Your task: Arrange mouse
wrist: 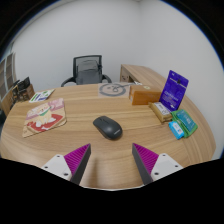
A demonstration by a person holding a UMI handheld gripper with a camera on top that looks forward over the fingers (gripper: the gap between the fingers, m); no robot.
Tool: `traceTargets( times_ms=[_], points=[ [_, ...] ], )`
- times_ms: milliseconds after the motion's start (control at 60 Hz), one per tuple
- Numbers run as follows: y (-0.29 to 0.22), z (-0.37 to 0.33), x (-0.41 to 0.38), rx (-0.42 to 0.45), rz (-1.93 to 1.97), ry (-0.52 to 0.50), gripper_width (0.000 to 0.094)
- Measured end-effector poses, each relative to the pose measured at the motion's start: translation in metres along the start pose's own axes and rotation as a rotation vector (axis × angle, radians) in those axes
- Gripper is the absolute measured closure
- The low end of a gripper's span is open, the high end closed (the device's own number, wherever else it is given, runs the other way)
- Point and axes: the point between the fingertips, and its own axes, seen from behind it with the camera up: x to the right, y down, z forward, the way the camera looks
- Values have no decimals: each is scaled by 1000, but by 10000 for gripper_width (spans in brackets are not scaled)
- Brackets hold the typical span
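Just ahead of the spread tool (111, 163), apart, lies the mouse (107, 127).

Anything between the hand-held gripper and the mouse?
No. In the gripper view, only bare table separates the open hand-held gripper from the mouse just ahead.

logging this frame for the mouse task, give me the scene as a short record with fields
target: black mouse, on the wooden table, just ahead of the fingers
gripper: gripper open, holding nothing, short of the mouse
left of mouse: magazines
right of mouse: purple box, teal packet
beyond mouse: round disc, office chair
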Motion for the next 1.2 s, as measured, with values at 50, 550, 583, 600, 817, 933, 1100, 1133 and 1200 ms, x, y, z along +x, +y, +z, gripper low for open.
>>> traceTargets(
  times_ms=[50, 550, 583, 600, 817, 933, 1100, 1133, 1200],
  points=[
    [-3, 13, 2, 2, -4, 11, 73],
    [-36, 104, 2, 3, -31, 34, 69],
    [-39, 107, 3, 7, -39, 39, 68],
    [-40, 108, 3, 8, -42, 39, 69],
    [-55, 126, 2, 16, -41, 30, 73],
    [-62, 134, 6, 15, -36, 36, 83],
    [-66, 141, 11, 1, -36, 37, 153],
    [-66, 143, 9, -7, -36, 27, 213],
    [-64, 144, 6, -18, -30, 15, 382]
  ],
)
